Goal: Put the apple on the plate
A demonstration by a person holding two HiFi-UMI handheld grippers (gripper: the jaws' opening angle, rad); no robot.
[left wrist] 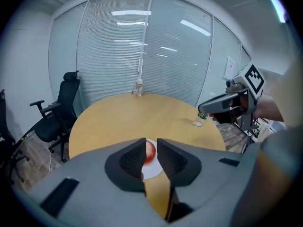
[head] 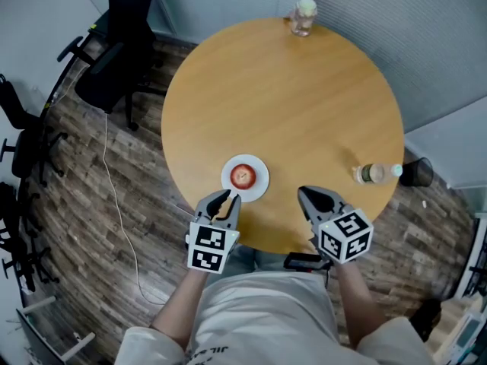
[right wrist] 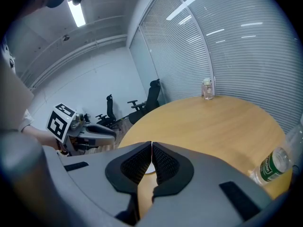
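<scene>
We find the apple (head: 243,176) resting on the white plate (head: 261,186), close to the plate's middle, with plate rim showing all round it. On that evidence we judge the placing done. What is left, if anything, is only to clear the tools away. The plate lies just ahead of the tips of the left gripper (head: 228,199), and ahead and well to the left of the right gripper (head: 308,196). Neither tool touches the apple or the plate. In the left gripper view the left jaws stand a narrow gap apart with nothing between the pads. The apple shows through that gap, beyond the tips and clear of them, so we record this tool as released and empty. In the right gripper view the right jaws meet at their tips, closed on nothing. As to attitude, the apple is near round and we find no marked long axis. From the head view a pale spot sits at the middle of its top, which we take, with reserve, for the stem hollow. If so, the core axis stands roughly upright, away from the table (head: 304,105). No stalk can be made out.
</scene>
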